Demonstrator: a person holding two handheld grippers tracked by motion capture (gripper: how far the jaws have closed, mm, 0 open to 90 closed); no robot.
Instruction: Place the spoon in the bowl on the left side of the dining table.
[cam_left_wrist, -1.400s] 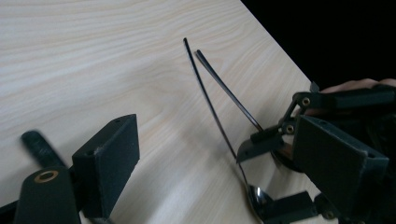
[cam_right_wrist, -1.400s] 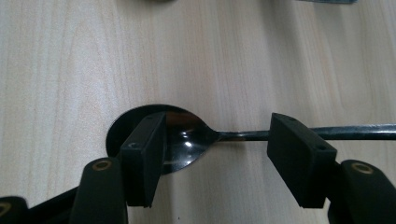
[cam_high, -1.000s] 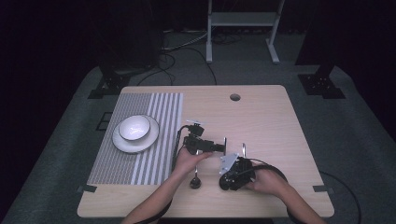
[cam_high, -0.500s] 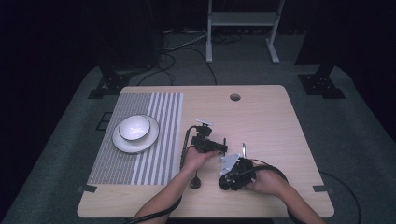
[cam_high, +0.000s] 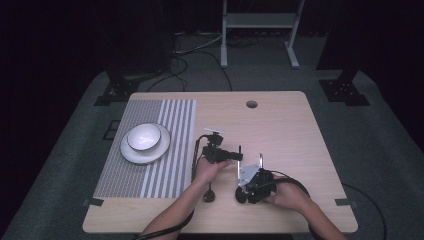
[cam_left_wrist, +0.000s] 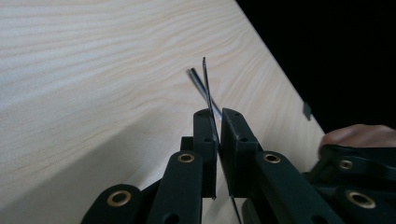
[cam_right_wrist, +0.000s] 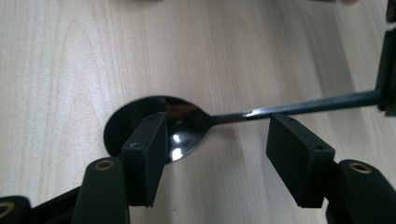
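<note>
The bowl (cam_high: 143, 137) sat in a plate (cam_high: 131, 153) on the mat (cam_high: 165, 165) along the desk's (cam_high: 280, 120) left edge; the spoon (cam_high: 209, 192) lay near the front edge, right of the mat.

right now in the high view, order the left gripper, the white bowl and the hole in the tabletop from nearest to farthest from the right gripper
Measured from the right gripper, near the front edge:
1. left gripper, just behind it and slightly left.
2. hole in the tabletop, straight back near the far edge.
3. white bowl, far left, on a plate on the striped mat.
</note>
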